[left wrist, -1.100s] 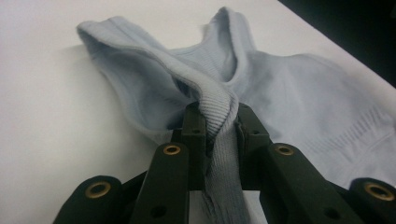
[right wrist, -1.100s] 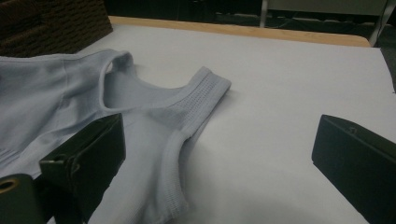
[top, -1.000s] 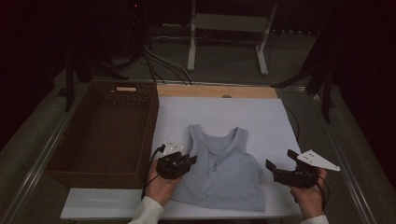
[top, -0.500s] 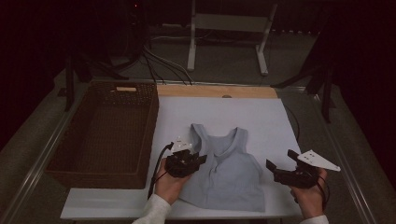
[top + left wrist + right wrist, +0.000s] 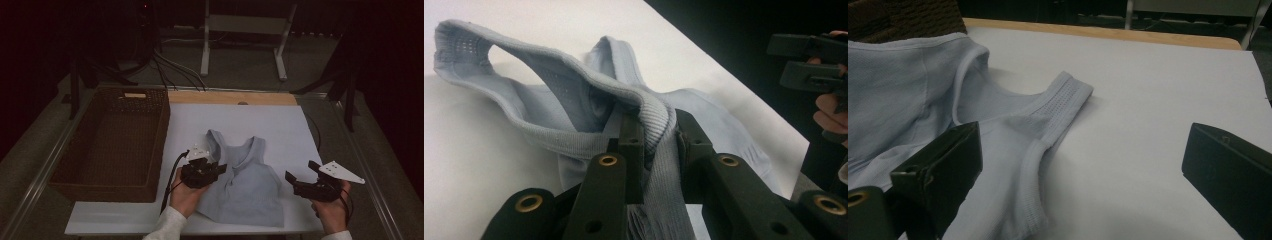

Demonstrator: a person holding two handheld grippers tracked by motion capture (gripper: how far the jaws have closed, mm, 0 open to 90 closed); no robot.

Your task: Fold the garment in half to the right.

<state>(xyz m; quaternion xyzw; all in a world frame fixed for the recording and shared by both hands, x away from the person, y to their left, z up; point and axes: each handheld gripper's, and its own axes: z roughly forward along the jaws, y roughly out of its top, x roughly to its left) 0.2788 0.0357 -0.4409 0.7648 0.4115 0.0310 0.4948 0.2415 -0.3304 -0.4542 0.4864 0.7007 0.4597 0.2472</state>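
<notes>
Pale-blue knit vest (image 5: 247,187), ribbed at the edges, lies flat on my white mat (image 5: 280,125), straps pointing away from me, hem near the front edge. Its left side is lifted and drawn inward over the chest.

Left gripper (image 5: 216,169): pinching the vest's left armhole edge; in the left gripper view the ribbed band (image 5: 655,120) is bunched between both jaws, so I judge the hold secure.

Right gripper (image 5: 292,179): jaws spread, nothing between them, poised off the vest's right side over bare mat. In the right gripper view the right strap (image 5: 1063,100) lies flat just ahead.

Wicker basket (image 5: 110,145): left of the mat, well apart from the vest.

Step in hand, as I judge it: folding the left side across. Handling notes:
- I keep the pinch firm and carry the edge low, so the fabric lays over without dragging the body.
- I aim the fold at the vest's midline, armhole edge parallel to the side seam.
- I use the right gripper to pin the right side should the body slide.
- I release only once the edge rests flat.
</notes>
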